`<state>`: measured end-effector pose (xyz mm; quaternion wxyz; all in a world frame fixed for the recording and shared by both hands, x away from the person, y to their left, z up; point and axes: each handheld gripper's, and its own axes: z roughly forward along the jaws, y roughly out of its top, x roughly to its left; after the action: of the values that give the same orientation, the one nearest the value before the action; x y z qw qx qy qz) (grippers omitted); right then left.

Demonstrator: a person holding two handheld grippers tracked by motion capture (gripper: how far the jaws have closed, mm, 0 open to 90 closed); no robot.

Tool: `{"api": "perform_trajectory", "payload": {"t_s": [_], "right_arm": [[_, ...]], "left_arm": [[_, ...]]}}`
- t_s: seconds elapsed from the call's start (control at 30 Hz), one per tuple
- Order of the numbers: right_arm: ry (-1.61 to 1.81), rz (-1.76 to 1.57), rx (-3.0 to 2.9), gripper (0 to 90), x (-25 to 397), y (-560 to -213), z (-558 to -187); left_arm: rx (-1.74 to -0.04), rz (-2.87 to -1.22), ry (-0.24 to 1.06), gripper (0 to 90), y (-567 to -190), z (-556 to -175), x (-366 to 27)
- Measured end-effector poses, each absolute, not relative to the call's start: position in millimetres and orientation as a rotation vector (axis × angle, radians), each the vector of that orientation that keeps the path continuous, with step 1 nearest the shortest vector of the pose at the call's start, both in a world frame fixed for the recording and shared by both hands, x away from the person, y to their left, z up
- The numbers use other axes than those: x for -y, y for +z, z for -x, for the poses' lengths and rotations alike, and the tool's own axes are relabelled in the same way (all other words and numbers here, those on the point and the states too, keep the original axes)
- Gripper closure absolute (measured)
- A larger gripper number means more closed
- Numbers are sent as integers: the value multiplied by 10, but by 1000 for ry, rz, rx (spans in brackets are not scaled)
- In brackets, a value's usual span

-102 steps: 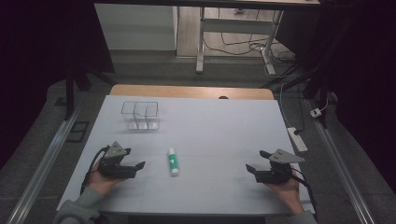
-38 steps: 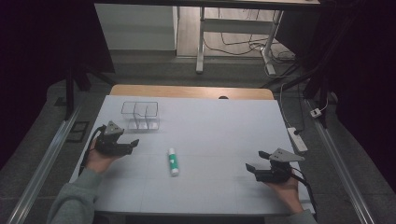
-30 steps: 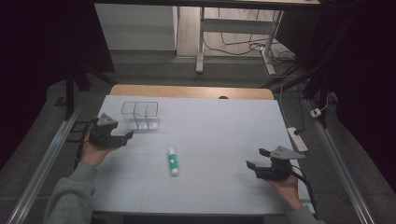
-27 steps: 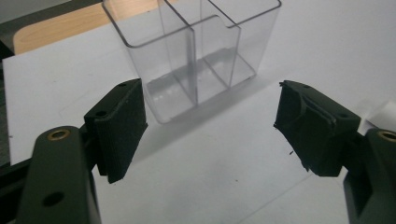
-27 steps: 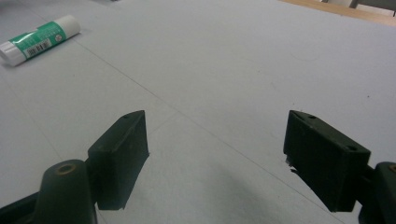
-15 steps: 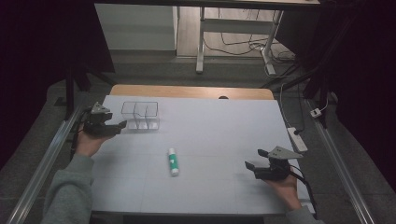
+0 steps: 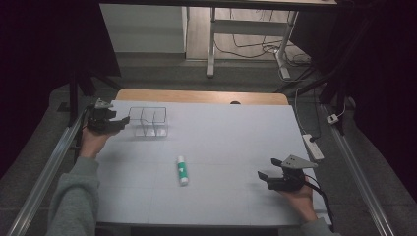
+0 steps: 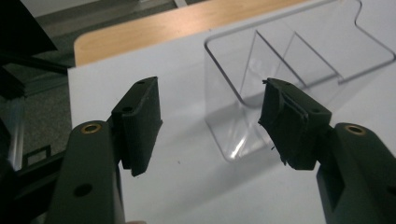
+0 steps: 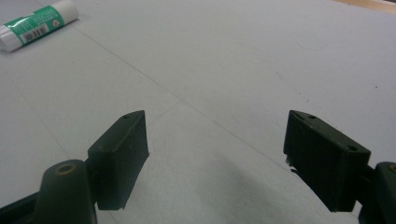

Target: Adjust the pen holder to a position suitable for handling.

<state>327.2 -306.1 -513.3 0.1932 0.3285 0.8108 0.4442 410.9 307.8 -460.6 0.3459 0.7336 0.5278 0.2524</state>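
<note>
At the far-left corner of the desk [image 7: 221, 123], the left gripper [image 7: 118, 123] holds its jaws spread toward the near end wall of the clear divided organizer [image 7: 148, 121] — aligned, by appearance, to clamp it. The glue stick [image 7: 182, 170] lies mid-desk, untouched. Near the right edge, the right gripper [image 7: 265, 178] rests spread and empty — seemingly on standby.

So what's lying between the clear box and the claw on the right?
The glue stick lies roughly midway between the clear box and the right claw on the table, seen in the high view.
</note>
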Motion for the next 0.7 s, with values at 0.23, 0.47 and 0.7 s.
{"api": "perform_trajectory", "payload": {"t_s": [0.23, 0.47, 0.7], "right_arm": [[1233, -923, -2283, 217, 3053, -5147, -3257], [1231, -930, -2276, 217, 3051, -5146, -3249], [1220, -928, -2277, 218, 3050, -5147, -3247]], "left_arm": [[-1389, -1881, 639, 476, -4645, -4210, -3152], [-1404, -1900, 588, 733, -4786, -4350, -3192], [-1374, -1947, 509, 889, -4908, -4406, -3187]]}}
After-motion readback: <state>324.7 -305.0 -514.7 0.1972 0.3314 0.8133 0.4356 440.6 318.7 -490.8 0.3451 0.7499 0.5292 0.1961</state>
